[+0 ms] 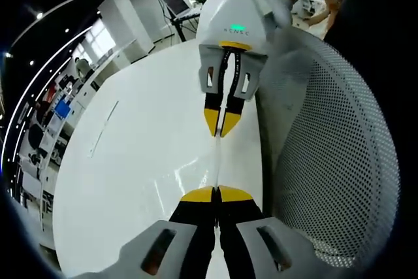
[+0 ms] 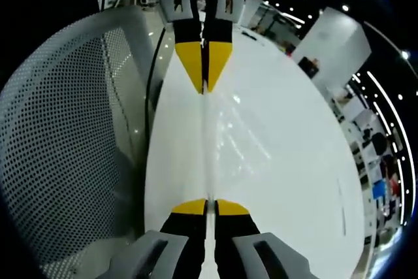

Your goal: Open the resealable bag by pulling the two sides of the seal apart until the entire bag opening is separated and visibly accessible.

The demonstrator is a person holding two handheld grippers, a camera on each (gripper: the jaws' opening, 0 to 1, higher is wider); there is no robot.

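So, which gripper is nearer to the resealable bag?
Neither: both hold the bag. The left gripper is shut on one edge, the right gripper on the opposite edge, facing it.

White table (image 1: 144, 161) open on one side, perforated chair back (image 1: 339, 148) crowding the other

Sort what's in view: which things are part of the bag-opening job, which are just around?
Job:
- clear resealable bag, stretched edge-on between the grippers
- left gripper, shut on the bag
- right gripper, shut on the bag

Around:
- white table
- perforated chair back
- laptop on a stand
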